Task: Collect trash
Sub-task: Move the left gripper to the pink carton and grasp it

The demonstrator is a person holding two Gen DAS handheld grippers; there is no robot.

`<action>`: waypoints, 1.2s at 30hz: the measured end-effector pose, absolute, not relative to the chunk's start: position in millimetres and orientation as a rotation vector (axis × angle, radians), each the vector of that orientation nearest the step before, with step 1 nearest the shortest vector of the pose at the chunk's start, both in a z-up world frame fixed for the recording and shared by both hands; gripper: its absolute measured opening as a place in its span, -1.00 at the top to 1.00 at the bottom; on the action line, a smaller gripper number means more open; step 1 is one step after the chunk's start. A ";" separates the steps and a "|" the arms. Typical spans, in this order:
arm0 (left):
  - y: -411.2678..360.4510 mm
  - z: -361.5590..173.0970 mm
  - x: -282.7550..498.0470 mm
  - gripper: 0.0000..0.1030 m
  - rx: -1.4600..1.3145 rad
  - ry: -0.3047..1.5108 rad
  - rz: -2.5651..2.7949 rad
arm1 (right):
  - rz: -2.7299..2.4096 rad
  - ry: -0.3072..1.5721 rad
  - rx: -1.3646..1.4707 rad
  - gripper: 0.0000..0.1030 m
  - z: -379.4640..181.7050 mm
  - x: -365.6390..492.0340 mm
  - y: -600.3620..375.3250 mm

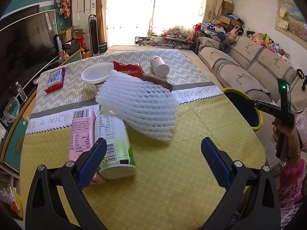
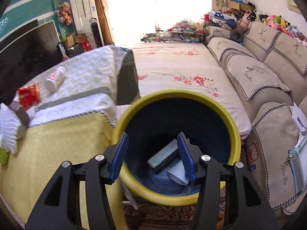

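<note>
Left claw (image 1: 153, 159) spread wide, empty, low over yellow-clothed worktop (image 1: 172, 172); just ahead, one white foam net sleeve (image 1: 140, 107), ribbed and soft; at its left pad, one green-white can (image 1: 115, 143) lying beside one pink carton (image 1: 82, 130). Right claw (image 2: 152, 156) parted, empty, above round yellow-rimmed bin (image 2: 233, 126) holding one grey box (image 2: 163, 156).

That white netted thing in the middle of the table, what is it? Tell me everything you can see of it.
The white foam net looks like soft, spongy fruit-packing mesh, ribbed in a diamond lattice with small open holes. It is a crumpled, dome-like sleeve lying tilted on the tablecloth, nothing gripping it. Its lower edge rests on the yellow part of the cloth, beside a green and white can. Its upper edge leans against a white plastic tub and overlaps a brown tray. The right wrist view catches only its edge.
</note>
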State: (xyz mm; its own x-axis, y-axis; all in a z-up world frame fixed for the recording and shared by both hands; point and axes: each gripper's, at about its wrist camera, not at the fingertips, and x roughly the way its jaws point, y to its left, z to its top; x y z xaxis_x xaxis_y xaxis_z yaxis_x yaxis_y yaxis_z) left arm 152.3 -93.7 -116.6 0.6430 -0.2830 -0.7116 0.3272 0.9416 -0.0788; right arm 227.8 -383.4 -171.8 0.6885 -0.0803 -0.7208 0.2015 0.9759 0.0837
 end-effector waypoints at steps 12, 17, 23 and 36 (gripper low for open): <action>-44.3 -116.0 153.7 -0.88 0.046 0.792 -0.213 | -0.076 0.767 0.137 -0.02 -151.2 216.8 -340.9; -25.6 -126.9 165.8 -0.88 0.050 0.823 -0.146 | -0.056 0.786 0.140 -0.02 -157.0 219.6 -333.1; -7.8 -139.6 173.8 -0.86 0.060 0.865 -0.091 | -0.043 0.797 0.142 -0.03 -161.1 221.4 -329.0; -8.5 -142.4 176.9 -0.75 0.126 0.893 -0.199 | -0.022 0.811 0.135 -0.06 -164.1 223.9 -319.7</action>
